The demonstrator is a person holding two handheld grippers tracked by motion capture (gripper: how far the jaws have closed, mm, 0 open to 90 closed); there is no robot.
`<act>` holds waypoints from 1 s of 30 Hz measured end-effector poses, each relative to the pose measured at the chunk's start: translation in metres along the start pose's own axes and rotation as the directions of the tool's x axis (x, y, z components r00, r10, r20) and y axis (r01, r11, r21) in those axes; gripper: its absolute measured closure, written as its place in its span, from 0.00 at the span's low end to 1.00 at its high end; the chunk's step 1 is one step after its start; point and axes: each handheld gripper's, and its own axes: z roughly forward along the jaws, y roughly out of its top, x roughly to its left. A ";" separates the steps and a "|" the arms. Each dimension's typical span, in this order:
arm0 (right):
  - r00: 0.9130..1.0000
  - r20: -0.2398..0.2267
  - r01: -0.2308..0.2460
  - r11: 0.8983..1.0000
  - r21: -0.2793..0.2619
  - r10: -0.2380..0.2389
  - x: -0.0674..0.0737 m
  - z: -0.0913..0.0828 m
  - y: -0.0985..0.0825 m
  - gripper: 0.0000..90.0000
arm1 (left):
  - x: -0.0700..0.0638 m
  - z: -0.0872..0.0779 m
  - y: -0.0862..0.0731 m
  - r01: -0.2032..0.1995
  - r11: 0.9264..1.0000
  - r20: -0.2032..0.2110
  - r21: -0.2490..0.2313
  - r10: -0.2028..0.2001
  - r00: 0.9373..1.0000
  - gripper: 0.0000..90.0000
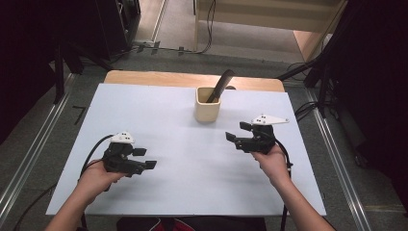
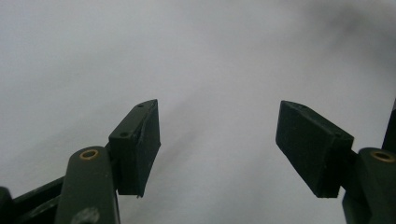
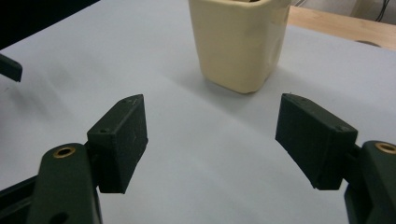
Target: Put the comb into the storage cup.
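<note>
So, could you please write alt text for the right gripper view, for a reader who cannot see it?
The right gripper points its two black jaws, wide apart with nothing between them, across a white table toward a cream cup that stands just ahead. A strip of bare wood runs along the table's far edge.

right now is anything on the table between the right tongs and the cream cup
Nothing visible. The right tongs stand open, pointed at the cream cup, with bare white table between them. The dark utensil stands inside the cup, not in the path.
</note>
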 end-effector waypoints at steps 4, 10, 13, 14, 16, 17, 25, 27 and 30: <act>1.000 -0.023 -0.004 1.000 0.005 0.004 0.003 -0.002 -0.004 0.26 | -0.001 0.000 -0.001 -0.007 1.000 0.002 0.002 0.007 1.000 0.35; 0.998 -0.059 0.011 0.999 0.033 -0.009 0.008 -0.004 -0.012 0.26 | -0.002 0.000 -0.004 -0.011 1.000 0.006 0.002 0.011 1.000 0.35; 0.998 -0.067 0.016 0.999 0.052 -0.012 0.011 -0.006 -0.017 0.26 | -0.003 0.000 -0.005 -0.015 1.000 0.012 -0.002 0.015 1.000 0.35; 0.997 -0.072 0.018 0.998 0.062 -0.014 0.011 -0.007 -0.019 0.26 | -0.004 0.000 -0.005 -0.014 1.000 0.014 -0.003 0.014 1.000 0.35; 0.997 -0.078 0.025 0.997 0.073 -0.019 0.012 -0.008 -0.021 0.25 | -0.004 0.000 -0.006 -0.017 1.000 0.015 -0.003 0.017 1.000 0.35; 0.997 -0.076 0.028 0.996 0.079 -0.022 0.013 -0.009 -0.023 0.25 | -0.005 0.000 -0.006 -0.019 1.000 0.014 -0.002 0.019 1.000 0.35; 0.994 -0.104 0.040 0.993 0.114 -0.028 0.017 -0.013 -0.033 0.25 | -0.006 0.001 -0.009 -0.017 1.000 0.015 0.004 0.016 1.000 0.35; 0.994 -0.105 0.044 0.991 0.125 -0.031 0.017 -0.015 -0.035 0.25 | -0.006 0.001 -0.010 -0.021 1.000 0.016 0.006 0.021 1.000 0.35; 0.995 -0.098 0.046 0.989 0.138 -0.033 0.018 -0.018 -0.039 0.25 | -0.007 0.000 -0.011 -0.025 1.000 0.017 0.002 0.025 1.000 0.35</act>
